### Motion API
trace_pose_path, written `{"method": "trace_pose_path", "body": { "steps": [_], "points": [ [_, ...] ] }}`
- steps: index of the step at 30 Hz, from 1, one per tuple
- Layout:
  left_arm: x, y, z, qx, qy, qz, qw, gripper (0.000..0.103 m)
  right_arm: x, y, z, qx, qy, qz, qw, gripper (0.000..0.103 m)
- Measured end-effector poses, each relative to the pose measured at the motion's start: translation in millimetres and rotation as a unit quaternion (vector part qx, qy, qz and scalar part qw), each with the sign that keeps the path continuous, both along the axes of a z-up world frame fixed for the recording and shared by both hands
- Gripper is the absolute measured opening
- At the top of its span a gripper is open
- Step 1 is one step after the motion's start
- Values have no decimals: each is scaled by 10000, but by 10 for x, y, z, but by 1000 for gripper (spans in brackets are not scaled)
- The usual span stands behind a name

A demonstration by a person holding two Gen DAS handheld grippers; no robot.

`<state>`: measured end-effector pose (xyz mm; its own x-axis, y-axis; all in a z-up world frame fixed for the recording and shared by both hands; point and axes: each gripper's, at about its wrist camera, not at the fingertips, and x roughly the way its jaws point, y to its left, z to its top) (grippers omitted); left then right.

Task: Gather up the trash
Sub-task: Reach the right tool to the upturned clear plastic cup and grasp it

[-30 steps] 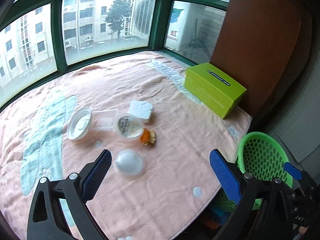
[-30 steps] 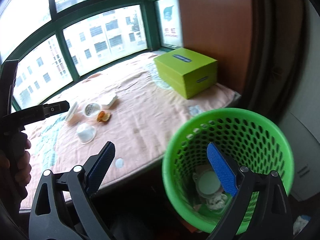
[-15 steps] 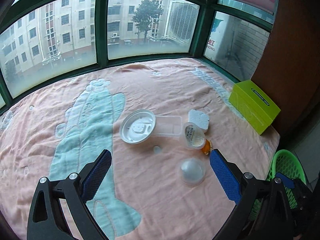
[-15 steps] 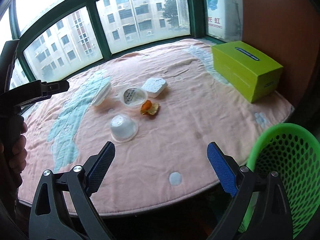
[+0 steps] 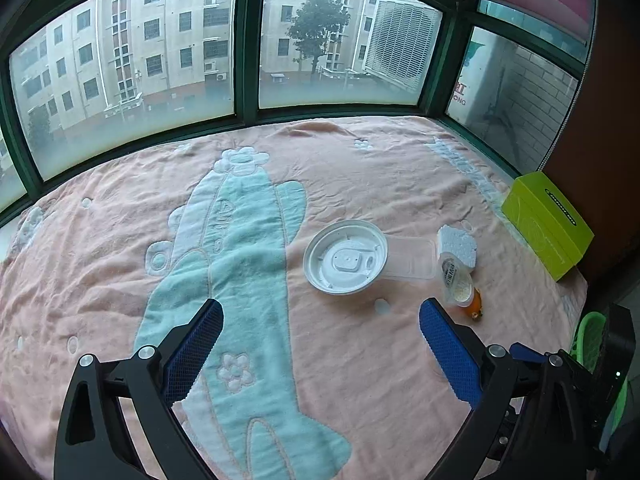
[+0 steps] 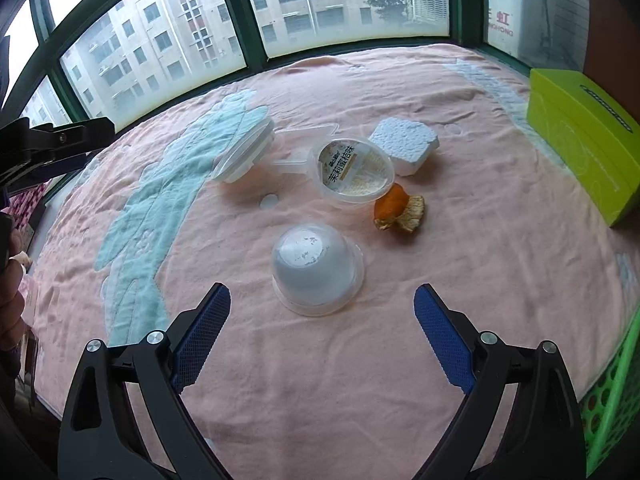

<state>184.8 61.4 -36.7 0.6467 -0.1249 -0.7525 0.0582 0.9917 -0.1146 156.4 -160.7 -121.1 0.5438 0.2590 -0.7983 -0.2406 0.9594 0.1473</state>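
Right gripper (image 6: 322, 334) over the near edge of the pink blanket (image 6: 460, 240), fingers spread wide, nothing between them. Just beyond the tips, roughly centred in the gap: an upturned translucent cup (image 6: 316, 274), base up, rim flat on the blanket.

Trash cluster farther back, right wrist view: printed-lid tub (image 6: 354, 171) tilted toward the camera; orange peel (image 6: 398, 209) just beside it on the near right; white foam block (image 6: 404, 145) behind and right of the tub, about touching it. Round white lid (image 6: 246, 156) at the left of the cluster, seen edge-on here, propped on a clear tray (image 6: 306, 140) whose outline is faint from this side.

Left gripper (image 5: 320, 346), fingers likewise wide and empty, over the teal cactus pattern (image 5: 244, 264). Its view shows the round white lid (image 5: 345, 257) face-on, overlapping the left end of the clear tray (image 5: 412, 258), which reads plainly as a shallow rectangle. Tub (image 5: 456, 278), peel (image 5: 475, 302) and foam block (image 5: 458, 246) sit at the right of that. The upturned cup does not appear in the left view; possibly hidden behind the right finger.

Green box (image 6: 584, 136) on the far right of the blanket. Green mesh basket (image 6: 612, 392): only a sliver at the lower right in either view.

Left gripper's black frame (image 6: 56, 140) and part of a hand (image 6: 10, 304) show at the left edge of the right view.
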Motion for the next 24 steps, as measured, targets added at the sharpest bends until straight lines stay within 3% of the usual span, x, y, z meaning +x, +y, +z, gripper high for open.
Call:
{"method": "trace_pose_path", "body": {
  "steps": [12,24],
  "points": [
    [230,162,-284,-39,299,-97,9995,95,356,151,-256,-189,277,-14,9994,89],
    [511,56,-577,-89,560,-379,9977,95,356,123,-304,-208,340,-91,9992,65]
  ]
}}
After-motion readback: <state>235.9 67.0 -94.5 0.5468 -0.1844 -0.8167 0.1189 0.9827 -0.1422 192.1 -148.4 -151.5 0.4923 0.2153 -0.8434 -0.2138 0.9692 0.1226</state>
